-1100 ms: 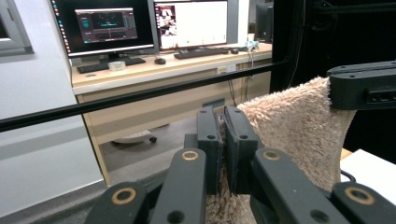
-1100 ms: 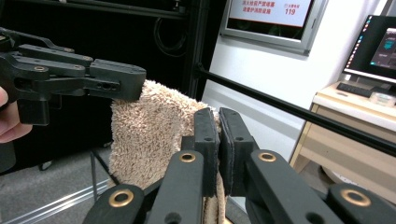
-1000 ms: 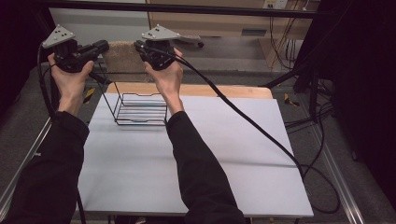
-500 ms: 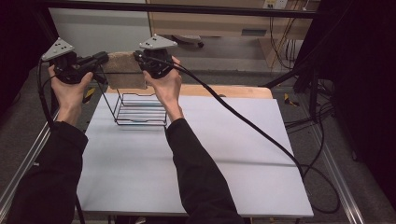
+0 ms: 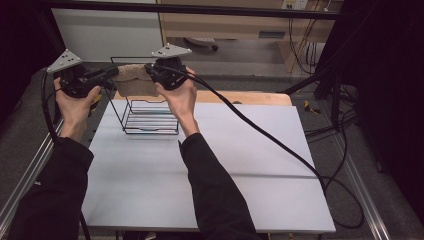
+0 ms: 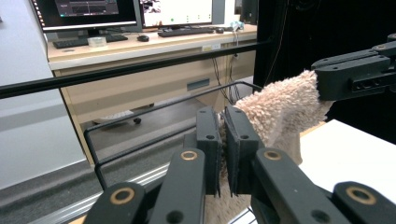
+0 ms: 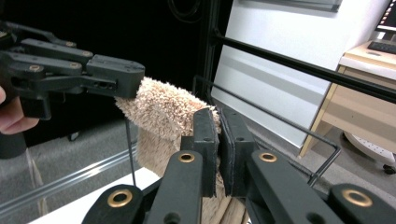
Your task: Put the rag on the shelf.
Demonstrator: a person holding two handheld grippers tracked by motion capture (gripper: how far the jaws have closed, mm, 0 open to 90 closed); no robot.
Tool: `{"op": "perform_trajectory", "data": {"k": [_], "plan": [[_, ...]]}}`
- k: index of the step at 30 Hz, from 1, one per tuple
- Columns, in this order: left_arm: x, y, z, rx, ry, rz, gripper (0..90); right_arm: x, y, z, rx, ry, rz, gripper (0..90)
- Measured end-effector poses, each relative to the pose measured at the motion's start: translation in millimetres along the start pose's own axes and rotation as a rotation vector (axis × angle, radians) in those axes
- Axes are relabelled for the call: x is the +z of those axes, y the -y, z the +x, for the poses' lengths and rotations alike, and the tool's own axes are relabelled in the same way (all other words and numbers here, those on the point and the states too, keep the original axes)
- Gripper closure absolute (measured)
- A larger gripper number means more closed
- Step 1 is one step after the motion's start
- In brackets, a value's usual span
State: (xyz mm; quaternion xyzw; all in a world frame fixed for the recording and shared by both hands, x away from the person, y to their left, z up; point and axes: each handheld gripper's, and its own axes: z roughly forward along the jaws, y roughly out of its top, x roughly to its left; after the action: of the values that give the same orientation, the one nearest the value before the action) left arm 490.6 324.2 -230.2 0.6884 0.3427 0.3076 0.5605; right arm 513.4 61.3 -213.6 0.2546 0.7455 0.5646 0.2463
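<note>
A white desk (image 5: 260, 165) seen from above, its surface bare and matte, with a faint seam across the near half; a strip of pale wood (image 5: 250, 96) runs along its far edge, and metal rails border its left and right sides. A black wire basket (image 5: 150, 120) stands on the far left part of the desk. Above the basket, a beige fluffy towel (image 5: 134, 82) hangs stretched between two hand-held tongs; the left tongs (image 5: 111, 75) are closed on its left end, the right tongs (image 5: 150, 72) closed on its right end, both held by a person in dark sleeves. In the left gripper view the left tongs (image 6: 223, 140) pinch the towel (image 6: 280, 109) edge tightly; in the right gripper view the right tongs (image 7: 219, 140) likewise clamp the towel (image 7: 163, 107). A thick black cable (image 5: 280, 145) trails from the right tongs across the desk and off its right side. Beyond the desk: a black horizontal bar (image 5: 210, 9), a pale wooden counter (image 6: 140, 46) carrying monitors (image 6: 88, 11) and a keyboard (image 6: 187, 31); grey floor, dark surroundings to the right.
</note>
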Motion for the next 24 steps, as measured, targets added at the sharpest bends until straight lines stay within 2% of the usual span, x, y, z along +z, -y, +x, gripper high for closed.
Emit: {"op": "perform_trajectory", "data": {"k": [4, 7, 15, 24], "plan": [[-3.2, 5.1, -1.4, -0.008, 0.012, 0.013, 84.0, -1.6, 3.2, 4.3, -0.017, -0.013, 0.021, 85.7], [-4.7, 8.1, -2.6, -0.018, 0.024, 0.023, 83.1, -1.7, 8.7, 4.4, 0.006, -0.034, 0.038, 85.6], [-9.5, 11.8, -9.3, -0.008, 0.008, 0.061, 79.6, -0.7, 19.2, 5.9, 0.014, -0.052, 0.061, 85.3], [-16.9, 1.6, -7.7, -0.045, 0.022, 0.055, 74.7, 2.0, 26.3, 7.9, 0.004, -0.057, 0.081, 85.1]]}}
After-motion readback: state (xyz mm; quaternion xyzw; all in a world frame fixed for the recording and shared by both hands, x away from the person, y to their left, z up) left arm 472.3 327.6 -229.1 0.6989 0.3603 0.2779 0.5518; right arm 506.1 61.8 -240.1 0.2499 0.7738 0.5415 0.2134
